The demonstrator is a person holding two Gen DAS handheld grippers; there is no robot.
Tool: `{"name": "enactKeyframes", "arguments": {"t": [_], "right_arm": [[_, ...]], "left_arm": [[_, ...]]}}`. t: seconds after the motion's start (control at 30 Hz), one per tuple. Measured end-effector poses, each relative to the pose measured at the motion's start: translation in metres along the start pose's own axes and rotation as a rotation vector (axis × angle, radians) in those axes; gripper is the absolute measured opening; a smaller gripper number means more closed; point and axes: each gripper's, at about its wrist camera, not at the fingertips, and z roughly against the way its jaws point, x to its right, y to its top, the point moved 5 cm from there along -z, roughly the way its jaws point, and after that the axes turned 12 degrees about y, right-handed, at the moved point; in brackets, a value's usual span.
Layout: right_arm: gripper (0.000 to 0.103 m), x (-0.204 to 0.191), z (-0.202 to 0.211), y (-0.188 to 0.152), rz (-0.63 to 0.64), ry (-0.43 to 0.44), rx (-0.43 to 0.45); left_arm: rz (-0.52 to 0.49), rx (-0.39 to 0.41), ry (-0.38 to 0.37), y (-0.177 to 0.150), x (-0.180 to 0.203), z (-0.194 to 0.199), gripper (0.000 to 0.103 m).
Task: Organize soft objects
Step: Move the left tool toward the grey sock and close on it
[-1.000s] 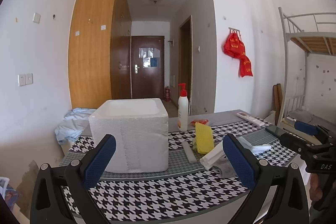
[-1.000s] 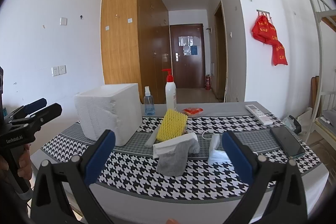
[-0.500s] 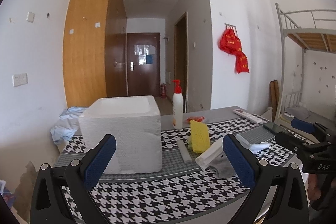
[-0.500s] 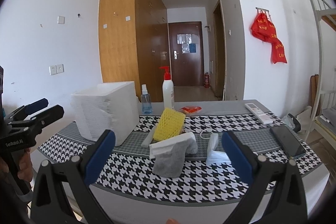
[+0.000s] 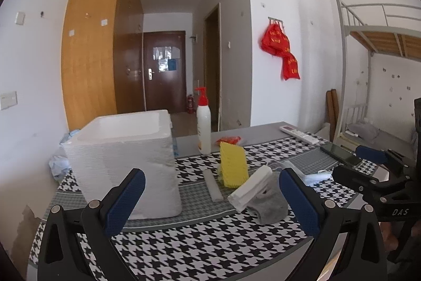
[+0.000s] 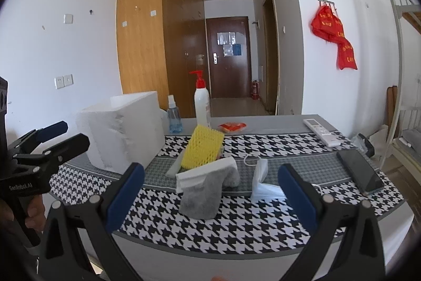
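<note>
Right wrist, grey sock draped lengthwise toward camera

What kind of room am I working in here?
Most likely a dorm-style bedroom: a metal bunk bed on the right, a tall wooden wardrobe along the left wall, and an entrance door down a short hallway.

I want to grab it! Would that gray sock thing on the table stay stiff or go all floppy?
Probably floppy: the gray sock already sags over the white foam piece. It looks thin, so likely light. Lifting it might nudge that foam piece it drapes over.
</note>
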Motion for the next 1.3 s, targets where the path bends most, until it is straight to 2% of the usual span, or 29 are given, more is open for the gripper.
{"name": "enactKeyframes", "arguments": {"t": [0.33,0.6,1.1,1.3], "right_arm": [[0.102,0.027,-0.015,-0.008,-0.075,-0.030,-0.063],[0.102,0.047,-0.022,-0.018,-0.093,-0.074,-0.107],[0.102,0.088,-0.026,-0.031,-0.147,-0.121,-0.145],[0.102,0.098,-0.030,-0.035,-0.164,-0.118,-0.156]], "left_arm": [[-0.024,-0.071,-0.033,-0.008,0.019,-0.025,0.102],[-0.080,-0.110,-0.081,-0.017,0.046,-0.041,0.102],[-0.147,-0.199,-0.161,-0.034,0.090,-0.066,0.102],[-0.170,-0.239,-0.162,-0.041,0.101,-0.079,0.102]]}}
